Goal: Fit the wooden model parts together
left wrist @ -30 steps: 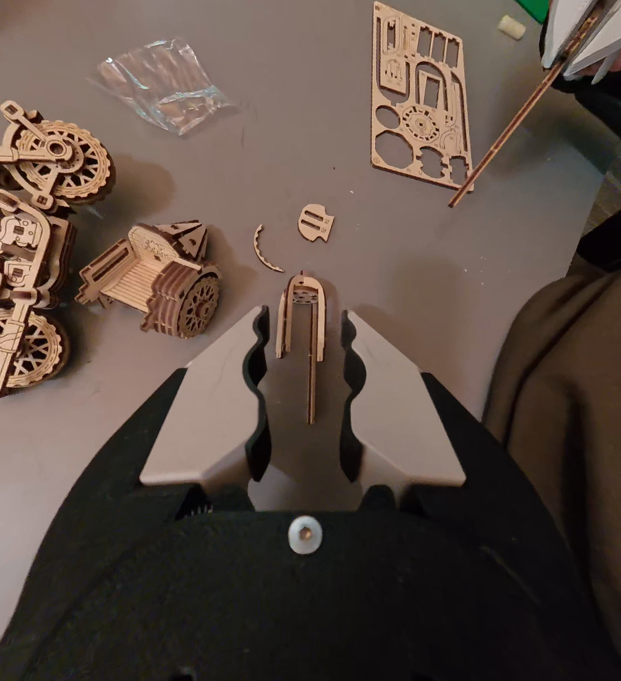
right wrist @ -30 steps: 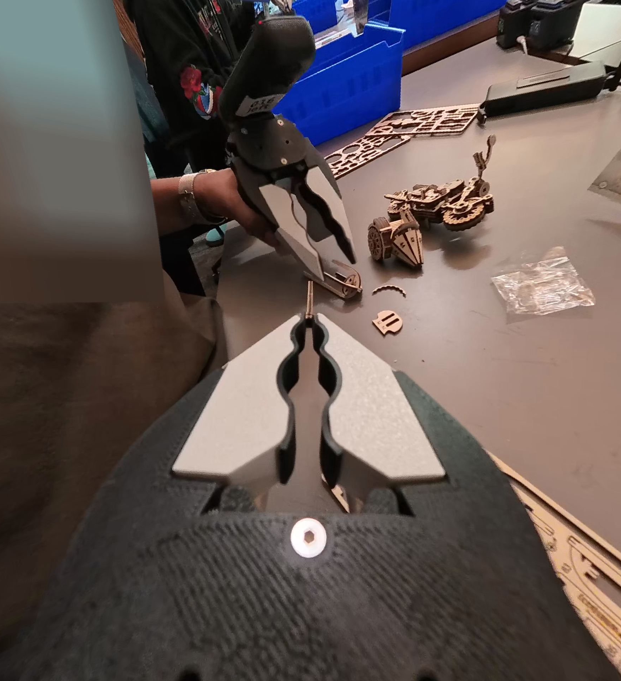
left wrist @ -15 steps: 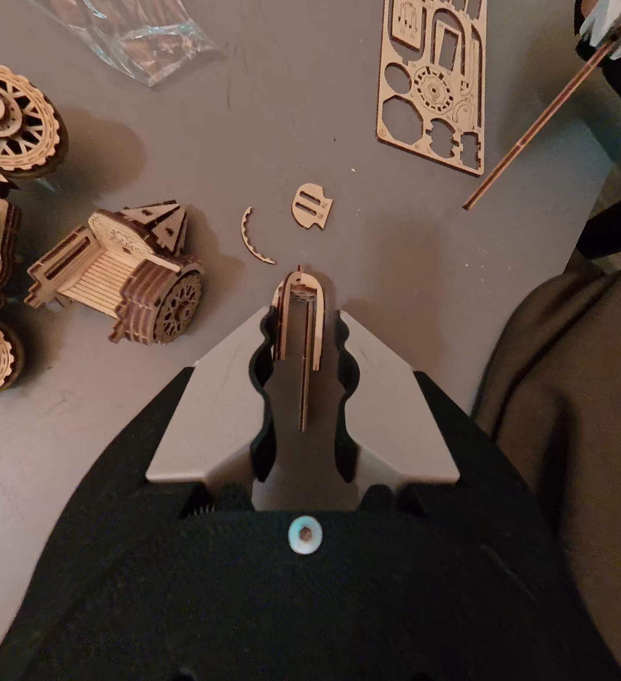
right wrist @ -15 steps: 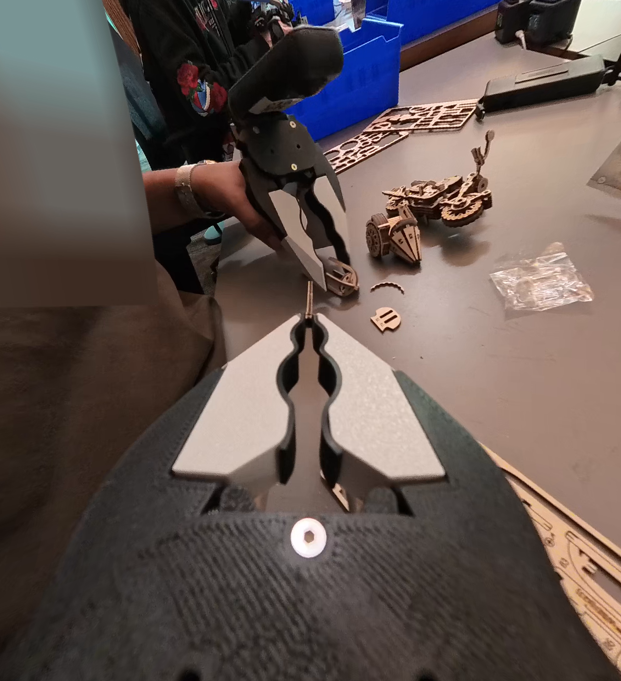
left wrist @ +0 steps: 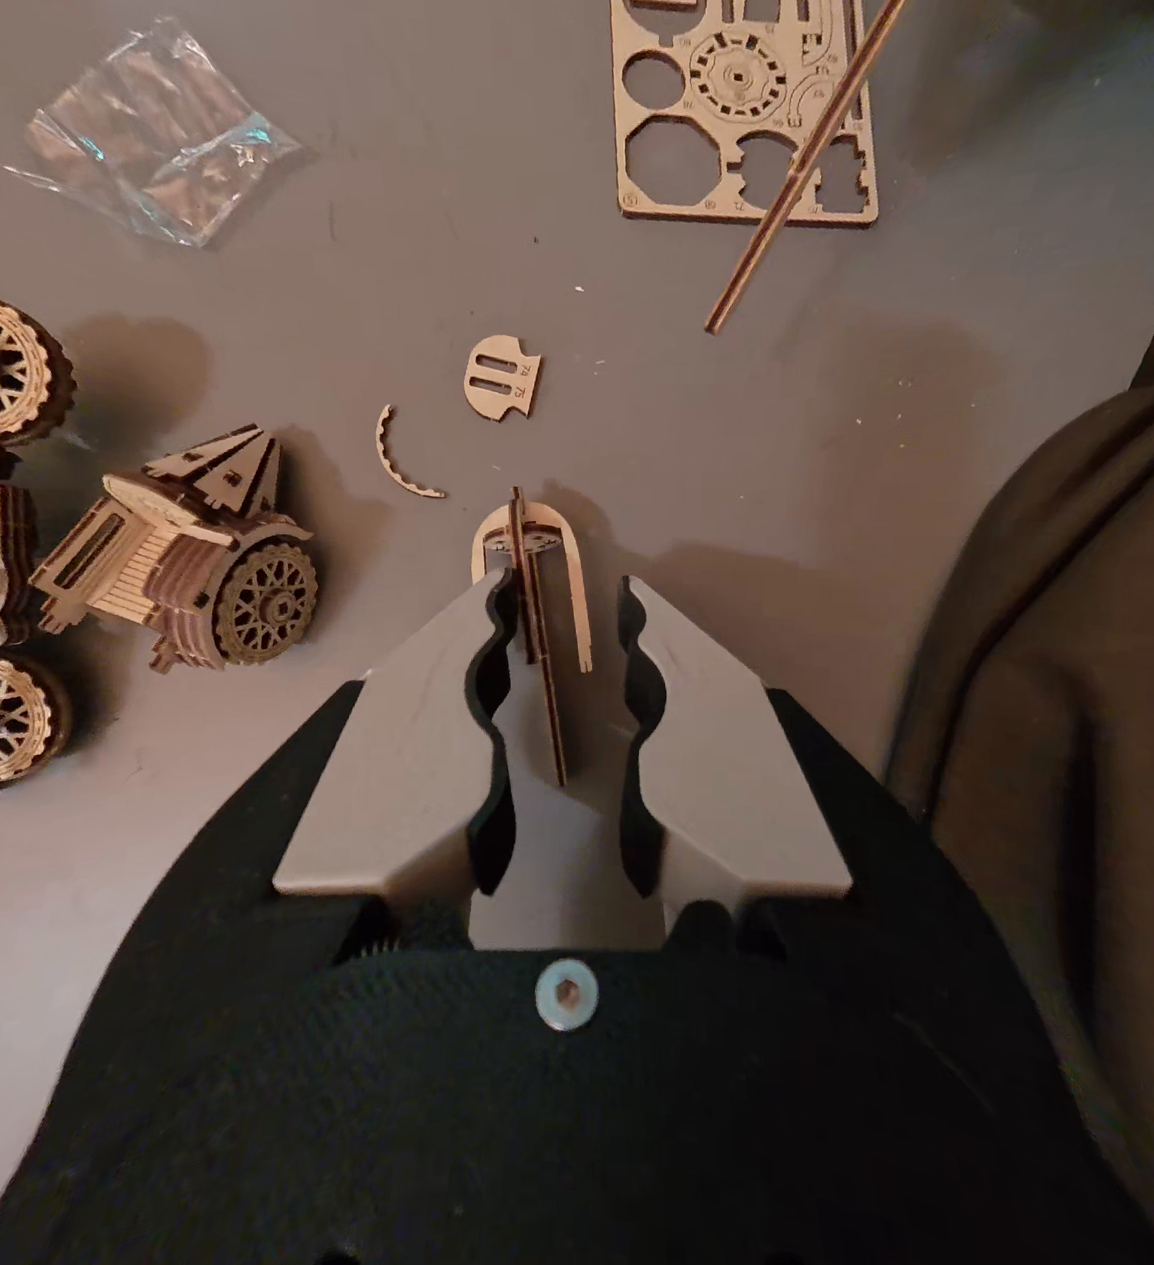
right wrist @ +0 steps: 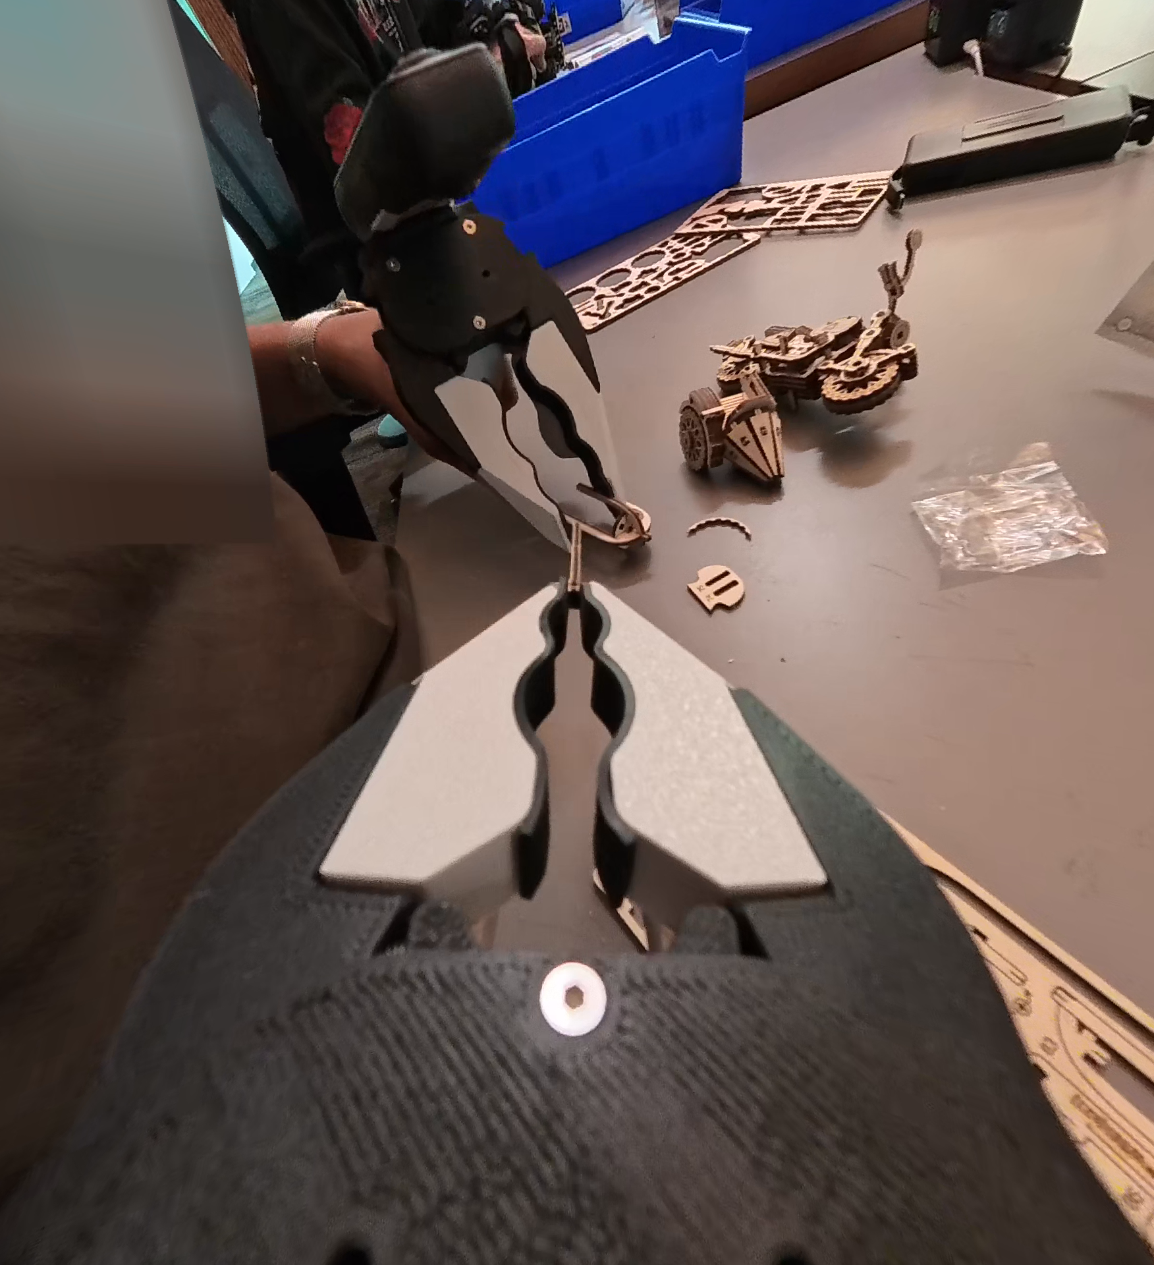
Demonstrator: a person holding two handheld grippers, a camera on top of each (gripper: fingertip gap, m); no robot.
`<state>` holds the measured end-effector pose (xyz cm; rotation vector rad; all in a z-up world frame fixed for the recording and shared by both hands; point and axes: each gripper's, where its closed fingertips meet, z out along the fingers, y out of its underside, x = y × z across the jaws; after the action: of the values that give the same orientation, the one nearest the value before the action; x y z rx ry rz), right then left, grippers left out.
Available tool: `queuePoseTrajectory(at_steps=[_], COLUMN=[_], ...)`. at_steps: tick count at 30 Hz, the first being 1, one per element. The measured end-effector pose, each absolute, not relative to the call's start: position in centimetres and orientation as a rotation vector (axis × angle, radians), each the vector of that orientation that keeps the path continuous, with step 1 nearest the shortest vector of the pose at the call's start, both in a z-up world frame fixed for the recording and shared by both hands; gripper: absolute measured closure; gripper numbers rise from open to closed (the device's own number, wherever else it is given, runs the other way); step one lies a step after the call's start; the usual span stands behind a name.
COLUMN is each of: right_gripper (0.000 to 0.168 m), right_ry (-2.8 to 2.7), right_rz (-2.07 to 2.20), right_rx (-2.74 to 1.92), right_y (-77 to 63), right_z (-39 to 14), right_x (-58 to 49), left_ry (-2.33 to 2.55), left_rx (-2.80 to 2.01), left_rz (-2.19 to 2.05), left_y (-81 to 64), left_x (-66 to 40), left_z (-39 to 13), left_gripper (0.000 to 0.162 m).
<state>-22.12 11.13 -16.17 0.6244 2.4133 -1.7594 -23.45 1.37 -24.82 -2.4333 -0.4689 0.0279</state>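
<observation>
Here the left gripper [left wrist: 564, 582] is hanging over the grey table [left wrist: 800, 424] with its jaws spread, straddling the U-shaped wooden assembly [left wrist: 533, 582] without clamping it; the left fingertip is touching the assembly's side, the right one standing clear. Only the left wrist view is showing the assembly's thin upright plate edge-on. The right gripper [right wrist: 573, 594] is pinching a thin wooden sheet [right wrist: 575, 558] edge-on between closed tips; the same sheet is reaching in from one o'clock in the left view. Only the right wrist view is showing a blue bin [right wrist: 622, 137] at twelve o'clock, a black box [right wrist: 1012, 140] at two o'clock, and two more part sheets. Countable loose pieces: one toothed arc [left wrist: 400, 455], one slotted disc [left wrist: 502, 387], one sidecar [left wrist: 181, 565], one motorcycle [right wrist: 827, 363], one plastic bag [left wrist: 150, 130].
</observation>
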Motion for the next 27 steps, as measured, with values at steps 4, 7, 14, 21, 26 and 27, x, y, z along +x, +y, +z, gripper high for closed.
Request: queuePoseTrajectory(at_steps=[4,7,14,21,26,27], right_gripper=[0.167,0.167,0.167,0.168,0.167,0.167], right_ry=[2.418,2.415,2.414,2.413,2.413,2.413], right_rz=[-1.761,-1.760,-1.759,-1.765,-1.766,-1.765], right_rx=[0.625,0.626,0.615,0.613,0.612,0.612], right_y=[11.1,11.2,11.1,11.1,11.1,11.1], right_z=[-16.1,-16.2,-16.1,-16.0,-16.0,-16.0], right_x=[-22.1,-22.1,-22.0,-22.0,-21.9,-21.9], left_ry=[-0.470,-0.454,-0.375,-0.341,-0.339,-0.337], left_rx=[-2.409,-2.420,-2.491,-2.465,-2.459,-2.464], left_rz=[0.030,0.043,0.240,0.351,0.390,0.395], left_y=[1.6,1.7,1.7,1.8,1.5,1.4], left_x=[-23.3,-23.0,-22.8,-23.6,-24.2,-24.2], left_z=[-24.4,-24.5,-25.5,-25.0,-25.0,-25.1], left_gripper=[0.135,0.135,0.133,0.130,0.127,0.127])
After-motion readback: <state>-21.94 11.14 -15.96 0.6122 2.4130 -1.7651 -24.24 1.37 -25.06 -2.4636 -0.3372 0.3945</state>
